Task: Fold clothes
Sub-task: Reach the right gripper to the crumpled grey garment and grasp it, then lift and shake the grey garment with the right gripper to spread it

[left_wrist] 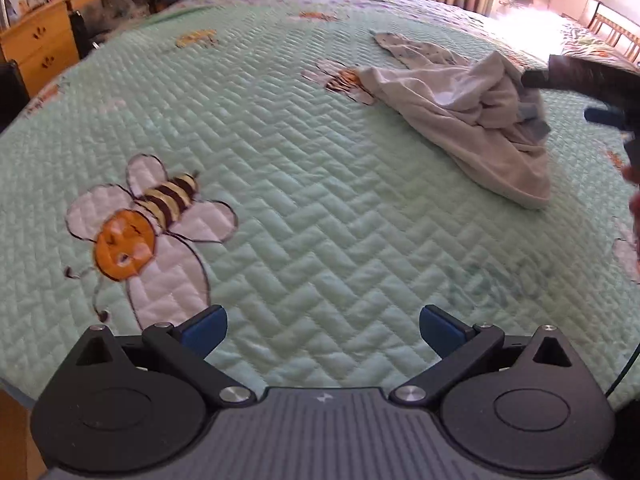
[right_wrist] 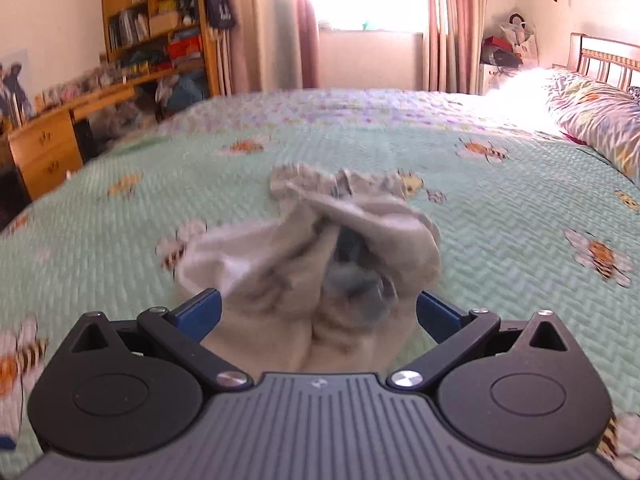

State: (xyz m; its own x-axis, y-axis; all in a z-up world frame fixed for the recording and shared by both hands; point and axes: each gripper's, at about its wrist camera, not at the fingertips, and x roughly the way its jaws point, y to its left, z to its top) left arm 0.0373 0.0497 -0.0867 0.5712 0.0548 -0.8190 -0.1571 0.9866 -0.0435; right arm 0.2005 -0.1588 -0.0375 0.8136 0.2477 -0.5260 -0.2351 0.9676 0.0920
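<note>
A crumpled pale grey garment (left_wrist: 472, 120) with a bit of blue fabric inside lies bunched on the green quilted bedspread (left_wrist: 320, 208). In the left wrist view it sits at the upper right, far from my left gripper (left_wrist: 323, 320), which hovers open over bare quilt with nothing between its fingers. My right gripper (left_wrist: 564, 98) shows at the right edge, up against the garment's right side. In the right wrist view the garment (right_wrist: 280, 248) fills the centre, blurred, and the right gripper (right_wrist: 319, 300) is open with the heap lying between its wide-spread blue pads (right_wrist: 200, 314).
Embroidered bees (left_wrist: 136, 232) dot the bedspread. A wooden desk with drawers (right_wrist: 44, 148) and a bookshelf (right_wrist: 156, 12) stand past the bed's left side. A patterned pillow (right_wrist: 596, 120) and wooden headboard (right_wrist: 608, 60) are at the far right. Curtains (right_wrist: 440, 20) flank a bright window behind.
</note>
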